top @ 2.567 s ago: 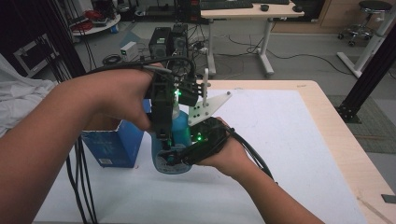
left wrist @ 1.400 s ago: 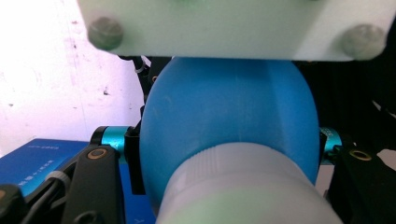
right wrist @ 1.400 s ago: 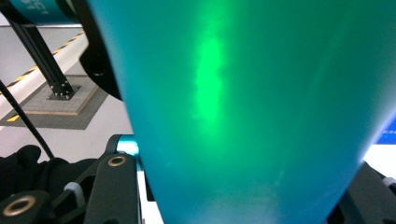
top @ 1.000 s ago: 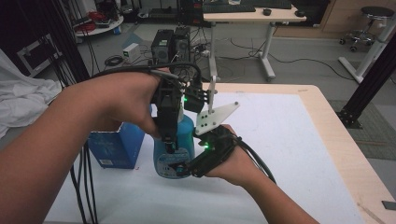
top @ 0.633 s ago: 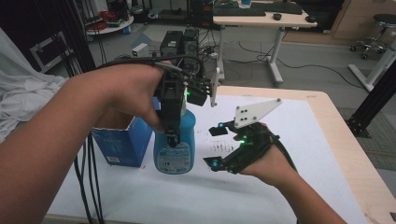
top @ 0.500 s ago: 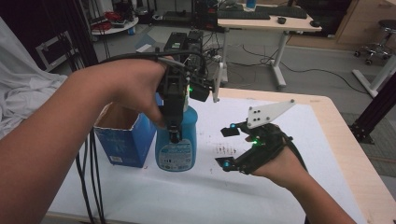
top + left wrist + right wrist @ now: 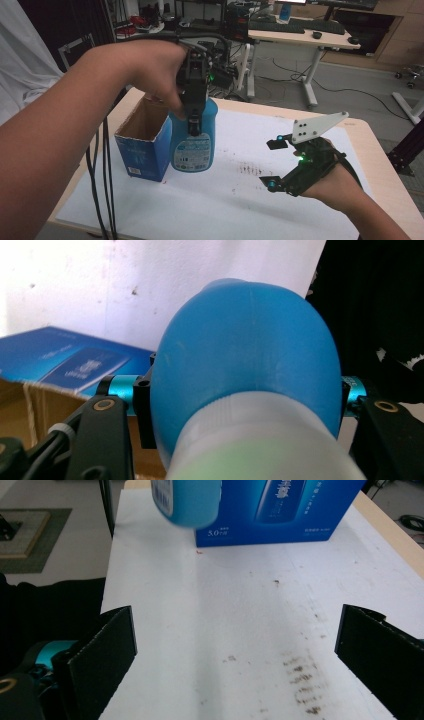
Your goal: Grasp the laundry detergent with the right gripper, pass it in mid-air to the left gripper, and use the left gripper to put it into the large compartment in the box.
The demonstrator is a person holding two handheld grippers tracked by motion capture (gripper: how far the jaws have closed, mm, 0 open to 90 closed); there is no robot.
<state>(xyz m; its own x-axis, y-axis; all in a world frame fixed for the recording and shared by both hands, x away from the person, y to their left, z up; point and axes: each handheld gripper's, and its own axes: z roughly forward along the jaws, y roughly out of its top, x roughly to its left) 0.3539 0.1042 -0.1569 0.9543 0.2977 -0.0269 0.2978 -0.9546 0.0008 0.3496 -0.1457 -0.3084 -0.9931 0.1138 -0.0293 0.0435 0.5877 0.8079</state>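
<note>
A wooden desk stands behind the table on grey floor.

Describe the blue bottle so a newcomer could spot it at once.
On the white-covered table, look at the left side, where an open blue carton stands. The blue bottle hangs beside it, gripped at the top by the left hand-held gripper. It is rounded, not boxy.

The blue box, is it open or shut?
Open. The box stands with its top flaps up, brown inside showing, beside the bottle.
</note>
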